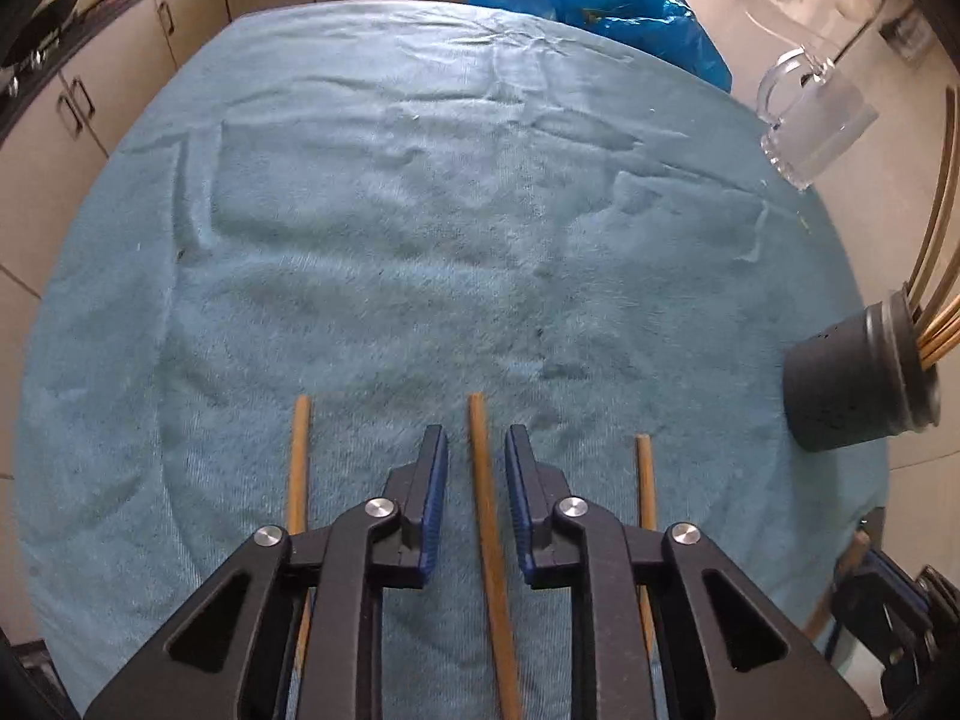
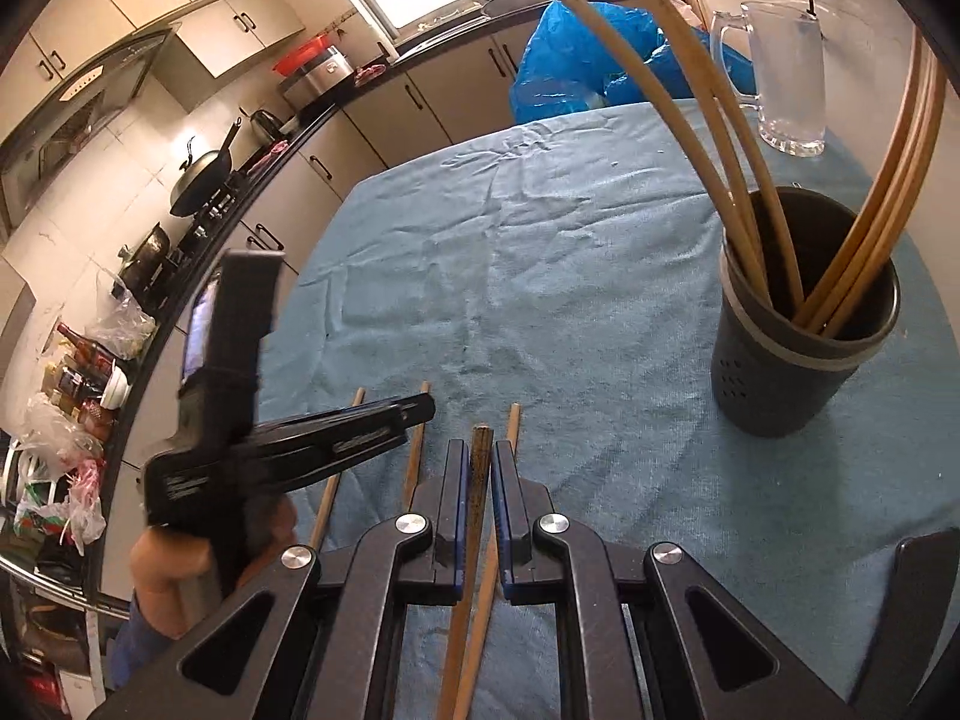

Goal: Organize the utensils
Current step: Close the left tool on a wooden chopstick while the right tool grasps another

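We see the right gripper clamped on a dark-stained wooden chopstick. The left gripper straddles a tan chopstick lying on the blue towel, pads apart from it. More chopsticks stand in the black holder at right.

The lower ends of the three light wooden chopsticks on the blue towel-covered desk are hidden under the black left tongs. The clear glass mug at upper right is blurred. At lower right, the right tongs are cut by the frame edge.
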